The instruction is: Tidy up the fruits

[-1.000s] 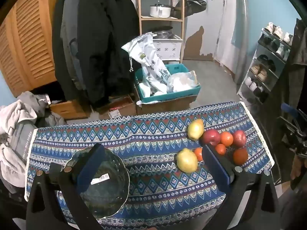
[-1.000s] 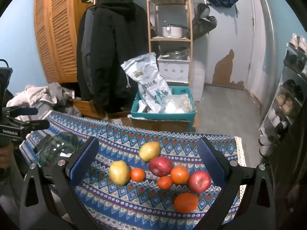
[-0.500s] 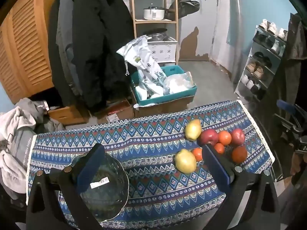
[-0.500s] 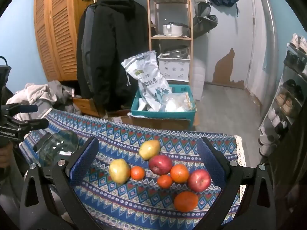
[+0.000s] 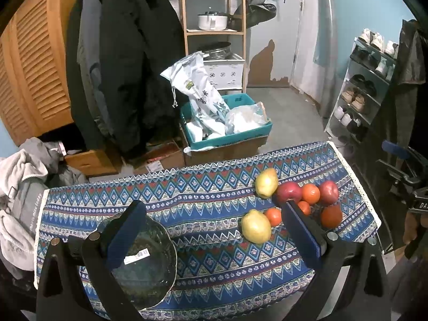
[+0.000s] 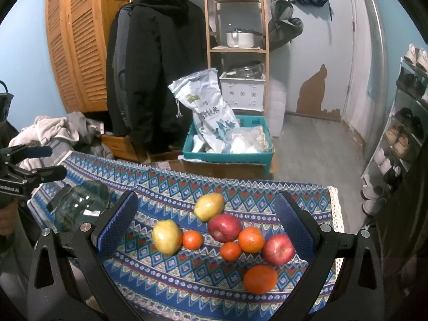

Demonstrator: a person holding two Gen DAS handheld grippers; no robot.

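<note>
Several fruits lie on the right part of a patterned blue tablecloth (image 5: 203, 208): two yellow pears (image 6: 166, 236) (image 6: 208, 206), two red apples (image 6: 224, 227) (image 6: 278, 249) and several oranges (image 6: 260, 279). A dark glass bowl (image 5: 145, 264) sits at the table's left; it also shows in the right wrist view (image 6: 80, 206). My left gripper (image 5: 211, 230) is open and empty above the table's front, its left finger over the bowl. My right gripper (image 6: 206, 227) is open and empty, held above the fruits.
Beyond the table stand a teal crate (image 5: 227, 131) with bags on cardboard boxes, black coats (image 5: 123, 67), a wooden shelf (image 5: 214, 26) and a shoe rack (image 5: 366, 91). Clothes (image 5: 21, 187) pile at the left. The table's right edge has a white fringe (image 5: 358, 184).
Both views have shifted only slightly; the left gripper has drifted a little back from the table. The fruits and the bowl have not moved.
</note>
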